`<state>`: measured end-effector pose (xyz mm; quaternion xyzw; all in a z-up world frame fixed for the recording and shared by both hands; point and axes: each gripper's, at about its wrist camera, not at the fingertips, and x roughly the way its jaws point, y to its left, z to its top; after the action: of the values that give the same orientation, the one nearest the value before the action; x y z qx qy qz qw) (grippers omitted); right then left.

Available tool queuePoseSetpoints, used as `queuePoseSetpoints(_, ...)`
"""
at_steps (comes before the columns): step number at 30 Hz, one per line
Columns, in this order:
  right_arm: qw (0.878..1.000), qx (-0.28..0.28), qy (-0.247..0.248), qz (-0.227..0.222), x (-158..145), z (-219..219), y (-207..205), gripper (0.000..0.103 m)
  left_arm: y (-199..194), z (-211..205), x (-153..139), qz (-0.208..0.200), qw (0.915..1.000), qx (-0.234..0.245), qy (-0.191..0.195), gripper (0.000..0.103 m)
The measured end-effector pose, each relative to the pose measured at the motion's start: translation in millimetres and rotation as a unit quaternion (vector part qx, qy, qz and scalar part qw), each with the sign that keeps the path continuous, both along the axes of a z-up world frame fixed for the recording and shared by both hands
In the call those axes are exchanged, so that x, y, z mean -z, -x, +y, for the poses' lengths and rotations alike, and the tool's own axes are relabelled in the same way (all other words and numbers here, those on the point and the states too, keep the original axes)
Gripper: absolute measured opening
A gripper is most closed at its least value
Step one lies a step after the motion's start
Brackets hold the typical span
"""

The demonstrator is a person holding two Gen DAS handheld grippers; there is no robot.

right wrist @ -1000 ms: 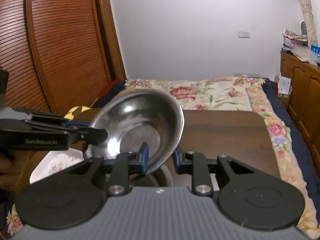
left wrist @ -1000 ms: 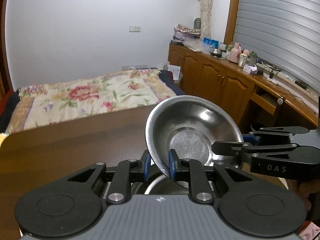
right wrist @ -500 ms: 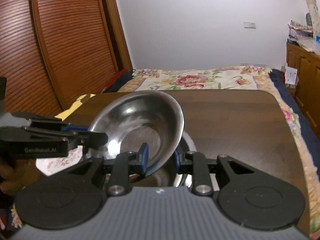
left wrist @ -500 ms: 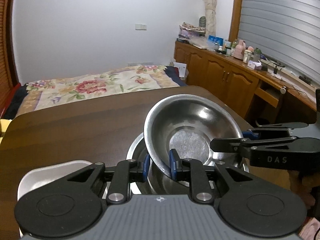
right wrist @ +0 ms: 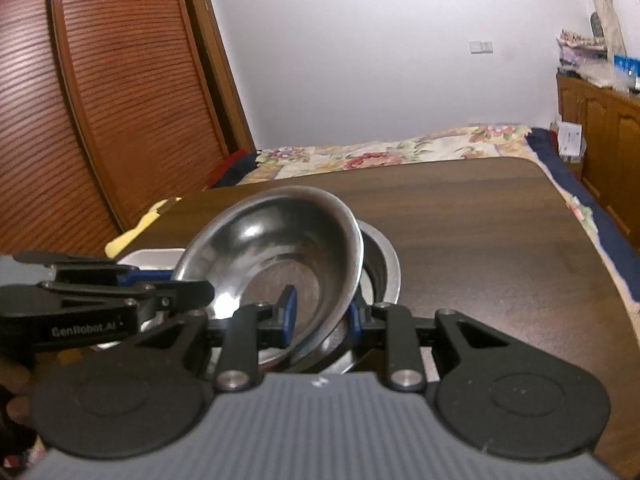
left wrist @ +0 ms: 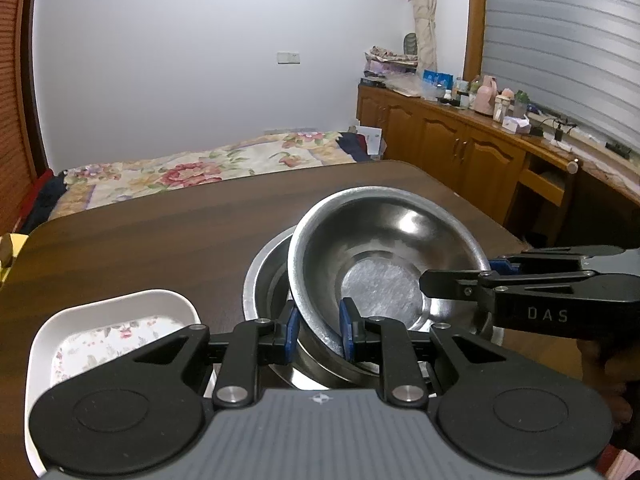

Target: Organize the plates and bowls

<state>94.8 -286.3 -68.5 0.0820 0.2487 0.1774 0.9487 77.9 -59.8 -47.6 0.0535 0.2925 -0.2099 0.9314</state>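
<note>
A: Starting at the left of the left wrist view, what sits there?

B: A white rectangular dish (left wrist: 108,332) with a flower print lies on the dark wooden table (left wrist: 160,236), just beside the steel bowls.

A: And the bowls themselves?

B: A lower steel bowl (left wrist: 262,276) rests on the table. The upper steel bowl (left wrist: 384,248) is tilted over it, its lowest part dipping inside the lower one's rim. Whether the two touch is hidden behind the fingers.

A: What does the left gripper (left wrist: 318,330) do?

B: Its blue pads (left wrist: 346,330) pinch the near wall of the upper steel bowl, one pad outside, one inside.

A: Further right?

B: The right gripper (left wrist: 452,276) comes in from the right edge and clamps the bowl's rim on that side. In the right wrist view the right gripper (right wrist: 320,316) has one pad inside the bowl and one outside, with the wall squeezed between them, and the upper steel bowl (right wrist: 280,240) leans toward the left there.

A: And behind the table?

B: A bed with a floral cover (left wrist: 192,172) and, at far right, wooden cabinets (left wrist: 460,148) with clutter on top.
</note>
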Motion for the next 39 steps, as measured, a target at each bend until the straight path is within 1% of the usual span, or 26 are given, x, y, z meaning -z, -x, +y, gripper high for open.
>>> queuePoseSetpoints(5,1.0,0.004,0.015,-0.012,1,3,-2,0.028,0,-2,6,0.0,1.0,-0.003,-0.006,0.023)
queuePoseSetpoints(11,0.999,0.008,0.036,-0.026,2,5,-1,0.028,1,-6,11,-0.014,0.9996,-0.008,-0.023,0.022)
queuePoseSetpoints(16,0.998,0.01,0.053,-0.043,2,5,-1,0.027,2,-6,15,-0.02,0.9994,-0.014,-0.024,0.022)
queuePoseSetpoints(24,0.997,0.015,0.048,-0.056,1,1,-4,0.027,5,-5,17,-0.023,0.9994,-0.021,-0.015,0.022)
queuePoseSetpoints(29,0.998,0.015,0.023,-0.051,1,-5,-8,0.027,4,-3,17,-0.024,0.9994,-0.023,-0.013,0.022)
queuePoseSetpoints(38,0.997,0.028,0.014,-0.067,-3,-9,-9,0.028,7,1,12,-0.032,0.9991,-0.029,-0.002,0.022)
queuePoseSetpoints(39,0.997,0.03,0.011,-0.068,-3,-10,-8,0.028,9,2,10,-0.035,0.999,-0.029,0.002,0.023)
